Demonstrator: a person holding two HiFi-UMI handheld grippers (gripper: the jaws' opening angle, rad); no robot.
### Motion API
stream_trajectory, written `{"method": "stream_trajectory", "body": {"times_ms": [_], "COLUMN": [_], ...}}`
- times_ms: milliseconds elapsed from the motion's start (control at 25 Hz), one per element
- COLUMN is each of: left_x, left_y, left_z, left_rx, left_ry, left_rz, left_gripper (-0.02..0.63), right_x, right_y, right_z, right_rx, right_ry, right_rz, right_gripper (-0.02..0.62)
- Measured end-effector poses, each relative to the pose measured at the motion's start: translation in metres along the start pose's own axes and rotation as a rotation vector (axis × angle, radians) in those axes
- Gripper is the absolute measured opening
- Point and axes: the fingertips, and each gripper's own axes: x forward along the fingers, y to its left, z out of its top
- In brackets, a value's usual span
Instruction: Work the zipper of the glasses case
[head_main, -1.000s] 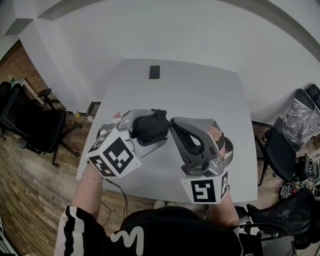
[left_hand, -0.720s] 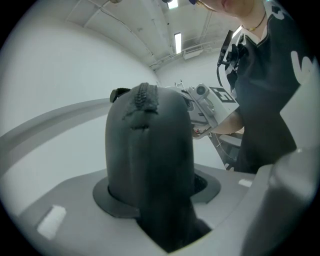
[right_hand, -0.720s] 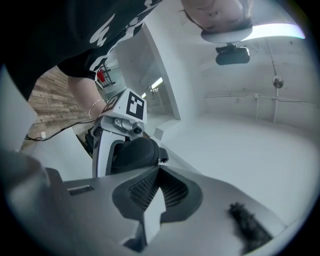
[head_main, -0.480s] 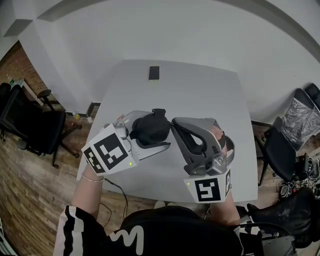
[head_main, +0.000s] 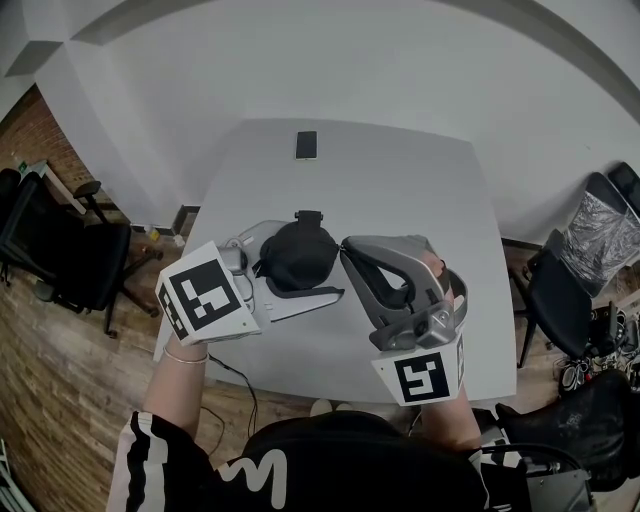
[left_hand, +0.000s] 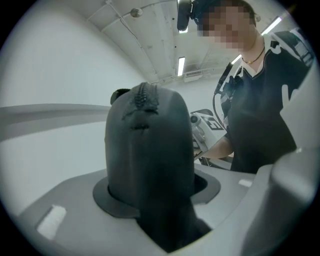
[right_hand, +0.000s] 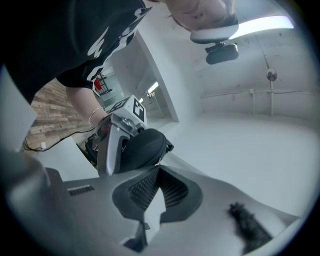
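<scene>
A black zip glasses case (head_main: 298, 255) is held above the grey table (head_main: 400, 190), my left gripper (head_main: 300, 262) shut on it, jaws wide across its body. In the left gripper view the case (left_hand: 150, 150) stands between the pads, its zipper teeth (left_hand: 145, 97) running over the top end. My right gripper (head_main: 345, 247) touches the case's right edge. In the right gripper view its jaws (right_hand: 159, 170) are closed together, tips against the case (right_hand: 142, 147), where a thin zipper pull (right_hand: 161, 159) runs into them.
A dark phone (head_main: 308, 145) lies at the table's far edge. Office chairs stand at the left (head_main: 50, 250) and right (head_main: 575, 290) of the table on the wood floor. A thin cable hangs off the near left edge.
The left gripper has rolled and lifted a little with the case, its marker cube swinging left and the case turning away from me. The right gripper has stayed put.
</scene>
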Motion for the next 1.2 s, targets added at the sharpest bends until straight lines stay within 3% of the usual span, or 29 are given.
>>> {"method": "stream_trajectory", "body": {"times_ms": [320,440,960,1200], "left_x": [-0.003,-0.003,-0.021,-0.026], "left_y": [-0.004,-0.004,0.002,0.008], "left_z": [0.018,0.022,0.060,0.069], "left_rx": [-0.084,-0.065,-0.122,-0.116], "left_ry": [-0.087,-0.120,-0.312,-0.328], "left_rz": [-0.036,-0.056,-0.092,-0.089], "left_gripper": [0.258,0.258,0.258,0.258], "right_x": [-0.003,-0.005,-0.002,0.002], "right_y": [0.002,0.002,0.004,0.004], "right_z": [0.000,0.003,0.006,0.003], "right_rx": [-0.028,-0.026,-0.044,-0.033], "right_ry": [-0.007,-0.024,-0.034,-0.022], "right_rz": [0.014,0.007,-0.006,-0.016], "right_gripper": [0.003,0.003,0.003,0.003]}}
